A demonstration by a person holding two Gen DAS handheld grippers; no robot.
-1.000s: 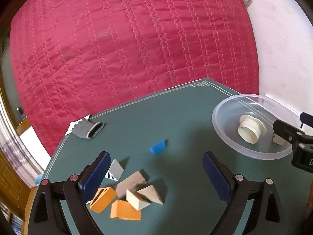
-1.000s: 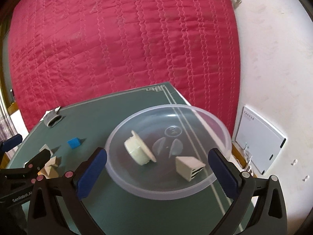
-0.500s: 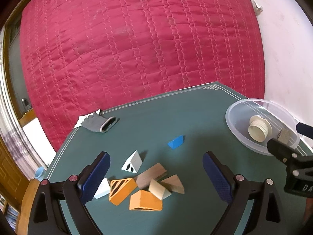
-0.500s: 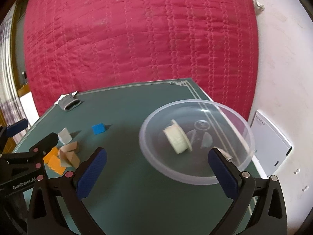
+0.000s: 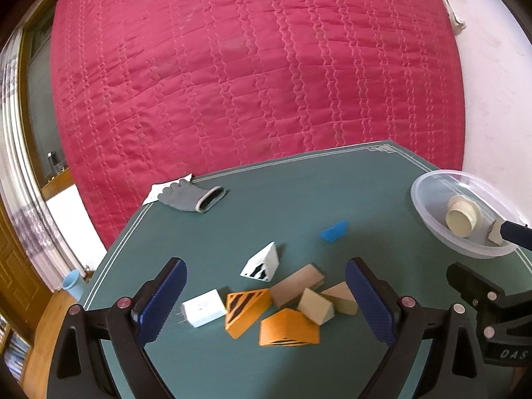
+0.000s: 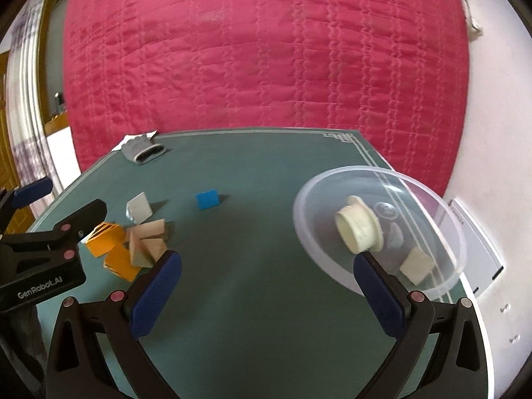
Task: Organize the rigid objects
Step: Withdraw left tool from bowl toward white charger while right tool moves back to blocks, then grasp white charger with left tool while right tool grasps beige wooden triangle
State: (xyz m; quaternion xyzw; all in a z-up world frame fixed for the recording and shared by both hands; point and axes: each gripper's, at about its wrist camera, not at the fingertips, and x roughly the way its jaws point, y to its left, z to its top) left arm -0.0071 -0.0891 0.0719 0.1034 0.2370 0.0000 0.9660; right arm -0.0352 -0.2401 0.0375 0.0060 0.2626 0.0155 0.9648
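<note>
Green table [image 5: 299, 199] against a quilted crimson backdrop [image 5: 249, 66]. Left gripper [image 5: 266, 296] spread wide, gripping nothing, hovering over a cluster of blocks [image 5: 286, 306] lying between and just ahead of its blue fingertips: orange striped wedges, tan and cream wedges, a white block toward the left finger. White striped wedge [image 5: 261, 262] just beyond; blue block [image 5: 333, 231] farther off, alone. Right gripper [image 6: 266, 287] likewise wide apart and empty, right fingertip overlapping the near rim of a clear bowl [image 6: 429, 196] holding a cream spool [image 6: 357, 229] and a cream block [image 6: 417, 265]. Grey glove [image 5: 194, 196] at the far left corner
</note>
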